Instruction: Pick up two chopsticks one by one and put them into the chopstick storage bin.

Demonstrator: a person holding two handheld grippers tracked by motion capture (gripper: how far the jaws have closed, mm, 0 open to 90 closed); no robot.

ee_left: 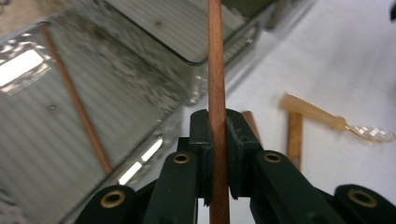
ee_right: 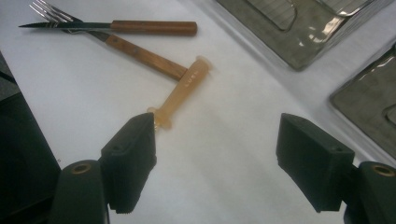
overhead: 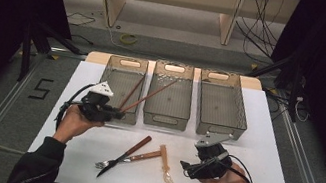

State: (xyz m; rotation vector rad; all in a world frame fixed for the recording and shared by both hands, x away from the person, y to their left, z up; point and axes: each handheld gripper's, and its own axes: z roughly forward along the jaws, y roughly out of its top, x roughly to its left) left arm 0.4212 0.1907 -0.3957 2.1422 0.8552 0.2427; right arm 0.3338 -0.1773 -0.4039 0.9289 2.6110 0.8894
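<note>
Chopstick (ee_left: 216, 70) sits clamped between the left gripper's (overhead: 114, 112) jaws, its far end slanting up over the middle bin (overhead: 165, 117). That gripper hangs at the near corner of the left bin (overhead: 114, 62), just left of the middle bin, where a second chopstick (overhead: 132, 91) leans inside. Right of the middle bin stands a third bin (overhead: 243, 117). Nearer than the middle bin, on the white table (overhead: 261, 154), lie a knife (overhead: 127, 155) crossing a fork (overhead: 136, 158), with a pale plastic spoon (overhead: 165, 165) just to their right. The right gripper (overhead: 183, 168) hovers right of the spoon, jaws spread wide with nothing between them.
</note>
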